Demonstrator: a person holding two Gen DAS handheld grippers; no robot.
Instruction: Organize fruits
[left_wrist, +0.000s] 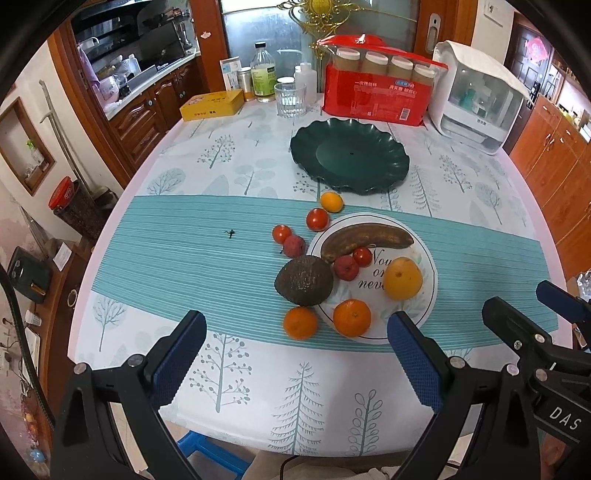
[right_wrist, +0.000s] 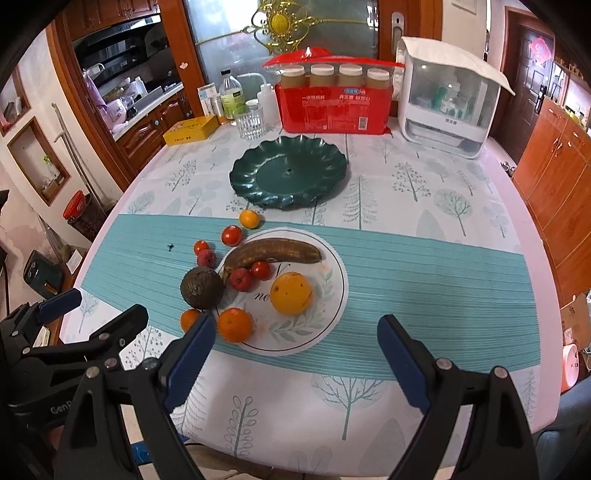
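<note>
Both pairs of fingers are spread wide and holding nothing: our left gripper (left_wrist: 297, 354) and our right gripper (right_wrist: 295, 356) hang side by side over the near edge of the table (right_wrist: 424, 177), clear of the fruit.

Straight ahead we've got the white plate (right_wrist: 325, 314) sitting on the teal striped band of the cloth. On it lies a browned banana (right_wrist: 273, 252) across the far side, a big yellow-orange fruit (right_wrist: 291, 293) in the middle, a mandarin (right_wrist: 235, 324) at the near rim, plus a red lychee-like fruit (right_wrist: 241, 279) and a cherry tomato (right_wrist: 260, 269) tucked under the banana.

Off the plate's left edge we see the dark avocado (right_wrist: 202, 288), touching or just beside the rim, and a second mandarin (right_wrist: 190, 319) near it on the cloth. Further back, a loose trail runs along the cloth: another reddish fruit (right_wrist: 206, 258), two more tomatoes (right_wrist: 201, 247) (right_wrist: 232, 235), and a small orange kumquat (right_wrist: 249, 219).

Beyond that trail sits the dark green scalloped dish (right_wrist: 258, 192), with no fruit in it. Behind it stand a glass tumbler (right_wrist: 250, 124), a red pack of paper cups (right_wrist: 334, 107) and a yellow box (right_wrist: 190, 130).
</note>
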